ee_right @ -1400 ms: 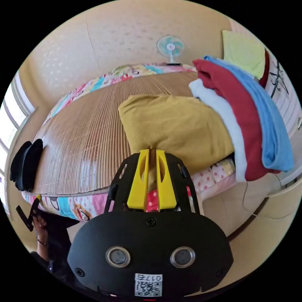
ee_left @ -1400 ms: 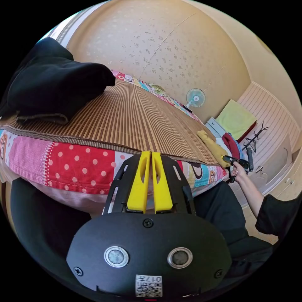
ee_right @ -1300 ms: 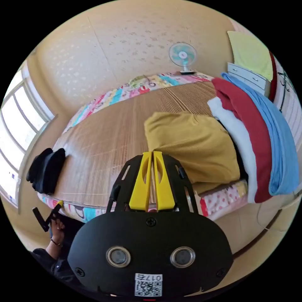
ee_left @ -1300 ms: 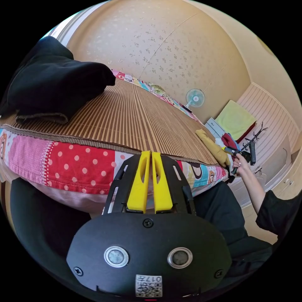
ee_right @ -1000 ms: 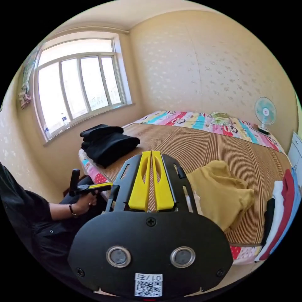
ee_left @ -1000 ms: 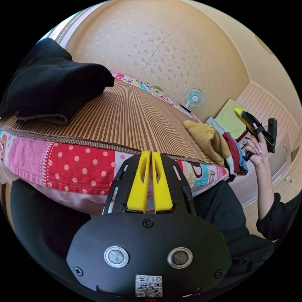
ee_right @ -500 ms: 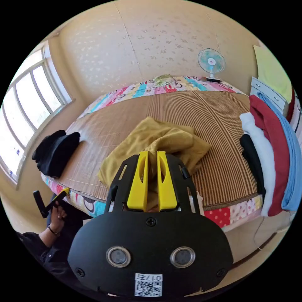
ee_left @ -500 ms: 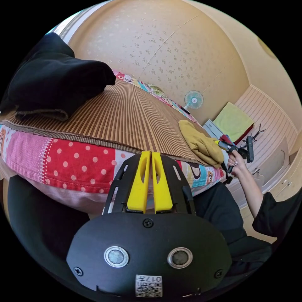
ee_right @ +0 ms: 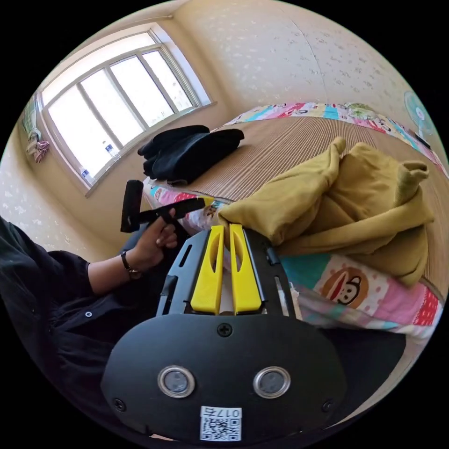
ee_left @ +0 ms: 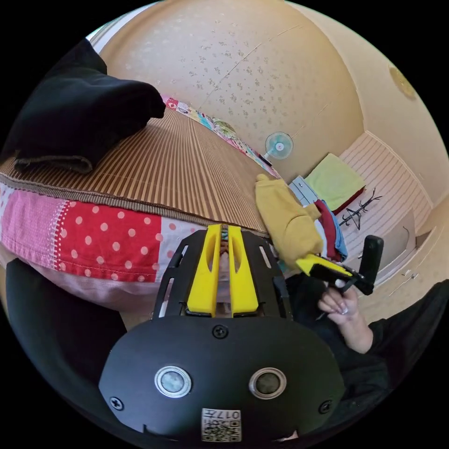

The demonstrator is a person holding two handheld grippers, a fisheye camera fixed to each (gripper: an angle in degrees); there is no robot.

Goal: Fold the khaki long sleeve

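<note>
khaki top bunched at the bed's edge, nipped by the right gripper

in the right gripper view, the right gripper [ee_right: 226, 228] has its yellow jaws drawn nearly together, and a corner of the khaki long sleeve [ee_right: 355, 206] sits pinched at their tips. the garment is a soft, finely ribbed mustard cloth, crumpled into thick rounded folds; it lies heaped on the near edge of the bed [ee_right: 355, 285], spilling from 12 toward 3 o'clock of the jaws, over a striped bamboo mat [ee_right: 285, 145] and a patchwork cartoon-print sheet. at 10 o'clock a hand [ee_right: 154, 238] holds the left gripper [ee_right: 206, 201] just off the bed's edge. a folded black pile [ee_right: 187, 149] rests on the mat below the window [ee_right: 117, 103].

in the left gripper view, the left gripper's [ee_left: 223, 229] jaws are closed with a thin slit between them, holding nothing, pointed at the polka-dot sheet border [ee_left: 107, 243]. the khaki long sleeve [ee_left: 285, 220] hangs in a lump at 2 o'clock, above the right gripper [ee_left: 301, 263].
</note>
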